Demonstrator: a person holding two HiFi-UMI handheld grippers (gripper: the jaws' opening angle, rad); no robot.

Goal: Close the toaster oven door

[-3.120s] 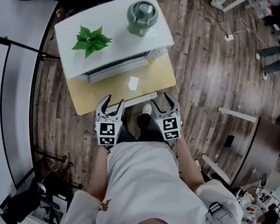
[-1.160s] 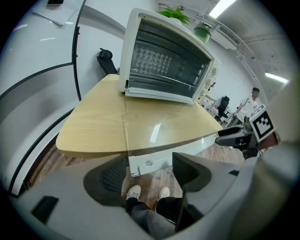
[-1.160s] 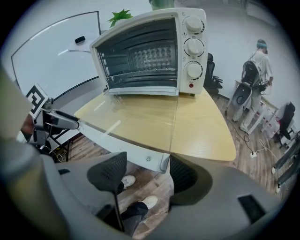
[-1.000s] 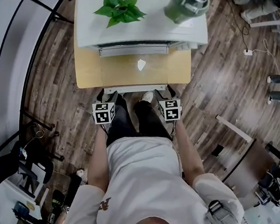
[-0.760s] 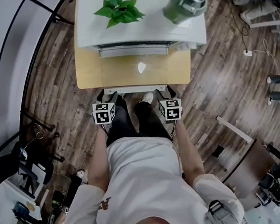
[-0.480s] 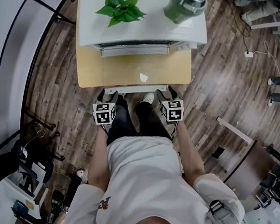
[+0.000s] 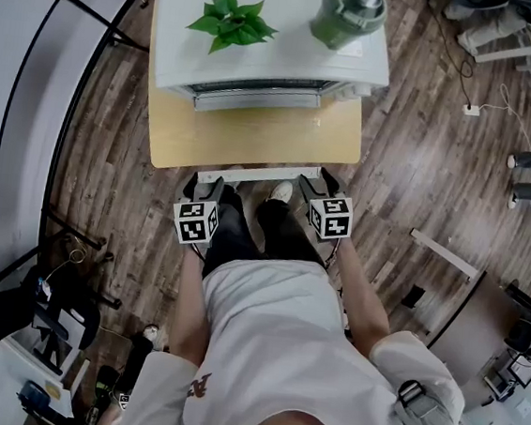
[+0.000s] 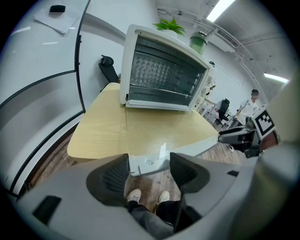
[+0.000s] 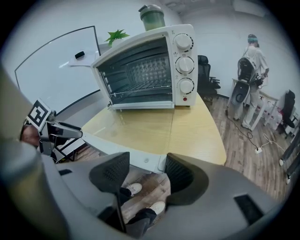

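Observation:
A white toaster oven stands on a tan table with its cavity showing. Its glass door hangs open, near flat, and the white handle bar reaches past the table's front edge. My left gripper is at the bar's left end, which lies between its open fingertips. My right gripper stands open at the bar's right end, and the bar runs on behind its left finger.
A potted plant and a green jar sit on the oven's top. My legs and shoes are under the handle. A curved whiteboard stands at the left. A person and office chairs are far off at the right.
Both grippers and the handle bar have come slightly toward me together. The white glint on the glass door slid toward the handle and is gone now.

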